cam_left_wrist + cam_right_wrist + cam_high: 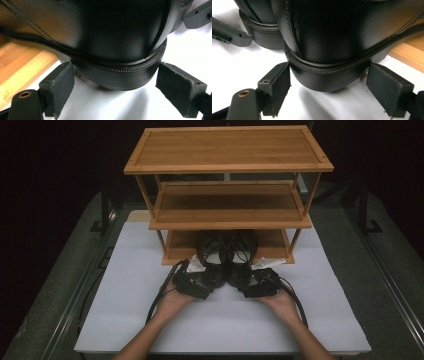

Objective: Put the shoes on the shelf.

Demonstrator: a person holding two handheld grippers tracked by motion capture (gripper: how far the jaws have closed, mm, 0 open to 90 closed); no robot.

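My landmark is the three-tier bamboo shoe rack (227, 195), standing at the far middle of the white-topped desk (125, 320). A pair of black leather lace-up shoes sits at the rack's front: toes pushed in onto its lowest shelf, heels sticking out over the desk on my side. The left black shoe (212, 260) and the right black shoe (241, 260) lie side by side, touching or nearly so. My left gripper (199, 285) is just in front of the rack at the left shoe's heel, and in the left gripper view (117, 75) its fingers (58, 90) are spread wide, one on each side of the rounded rubber heel, with a gap showing on both sides, so they are released and gripping nothing. My right gripper (255, 286) is at the right shoe's heel, and in the right gripper view (329, 77) its fingers (275, 88) are likewise spread, flanking the stitched heel; whether the inner finger grazes the sole I cannot tell, but nothing is clenched. In each gripper view the bamboo edge of the rack's lowest shelf shows beside the shoe, and the other gripper's grey finger pokes in near the neighbouring heel
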